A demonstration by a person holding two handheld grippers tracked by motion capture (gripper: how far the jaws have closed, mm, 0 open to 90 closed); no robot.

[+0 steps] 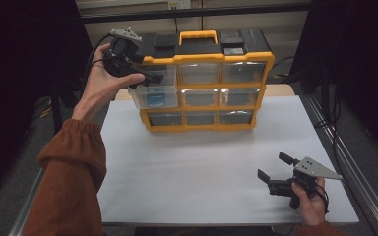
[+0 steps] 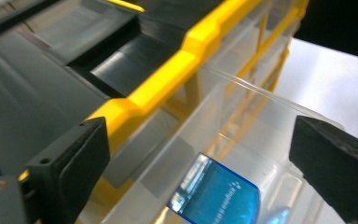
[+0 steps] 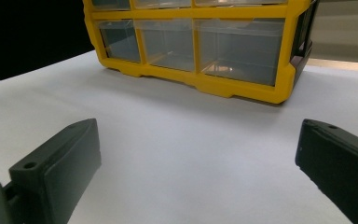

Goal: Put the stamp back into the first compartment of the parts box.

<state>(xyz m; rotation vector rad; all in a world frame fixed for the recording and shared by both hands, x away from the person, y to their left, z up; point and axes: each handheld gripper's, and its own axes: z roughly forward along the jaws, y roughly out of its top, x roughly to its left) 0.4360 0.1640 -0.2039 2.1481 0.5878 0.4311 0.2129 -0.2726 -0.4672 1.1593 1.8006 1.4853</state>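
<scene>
A yellow and black organizer (image 1: pixel 206 59) with clear drawers stands at the back of the white table (image 1: pixel 202 162). Its left drawer in the middle row (image 1: pixel 138 96) is pulled out and holds a blue packet (image 1: pixel 155 100). My left gripper (image 1: pixel 147 78) hovers at the organizer's top left corner, just above that drawer, jaws open and empty. In the left gripper view the open drawer (image 2: pixel 261 121) and the blue packet (image 2: pixel 219 196) lie below the jaws, beside the yellow frame (image 2: pixel 168 70). My right gripper (image 1: pixel 274 166) rests open near the table's front right, facing the organizer (image 3: pixel 233 88).
The organizer's black lid has a yellow carry handle (image 1: pixel 198 35). Bare white tabletop (image 3: pixel 177 140) stretches between the right gripper and the organizer. A metal rail (image 1: pixel 344 162) runs along the table's right edge, and dark space surrounds the table.
</scene>
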